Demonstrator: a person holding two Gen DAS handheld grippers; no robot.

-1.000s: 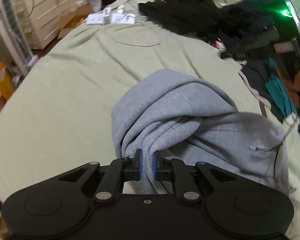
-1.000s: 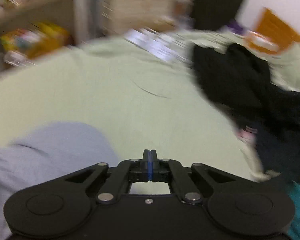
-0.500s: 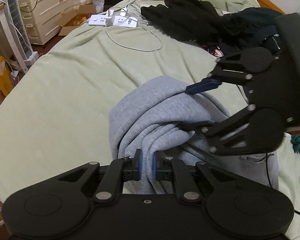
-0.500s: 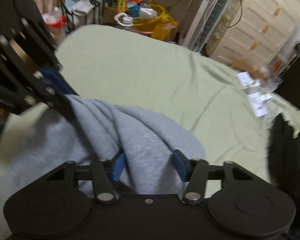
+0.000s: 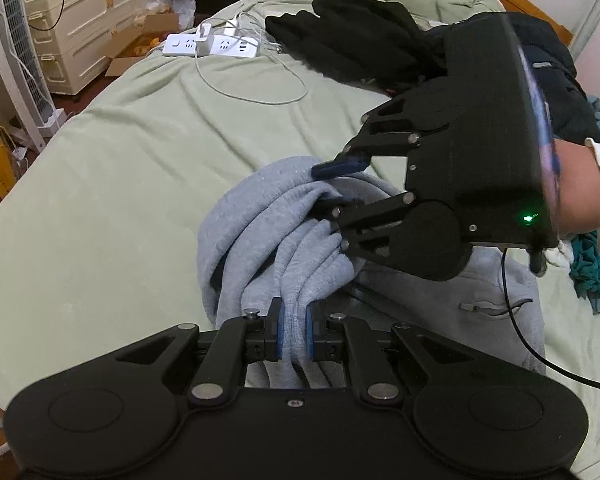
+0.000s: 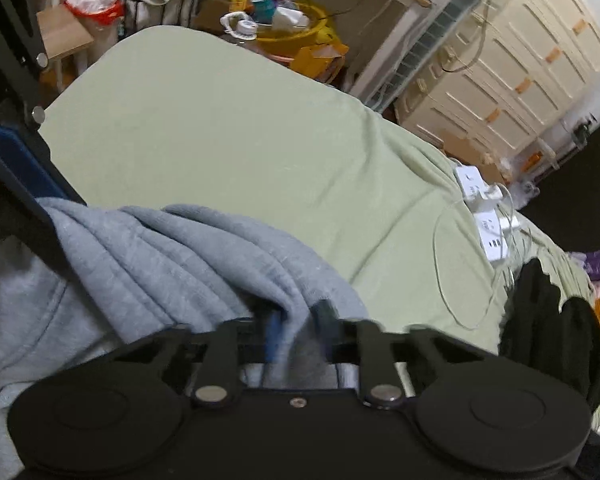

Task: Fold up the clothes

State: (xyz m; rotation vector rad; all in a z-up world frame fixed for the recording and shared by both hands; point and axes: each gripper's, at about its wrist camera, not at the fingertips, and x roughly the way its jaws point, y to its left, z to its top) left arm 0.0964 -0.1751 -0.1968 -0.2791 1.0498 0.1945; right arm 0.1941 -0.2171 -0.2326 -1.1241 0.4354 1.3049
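My left tool (image 5: 293,334) grips a bunched fold of the grey hoodie (image 5: 260,224) on the bed (image 5: 120,160), my right tool (image 6: 296,338) is closing on another fold; next, I'd lift and spread it

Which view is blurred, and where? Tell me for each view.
Left wrist view: sharp; the left gripper on the grey sweatshirt is crisp, with fisheye bending at the green bedsheet edges. Right wrist view: motion blur smears the closing right gripper and the sweatshirt fold between its fingers; the dresser looks slightly soft.
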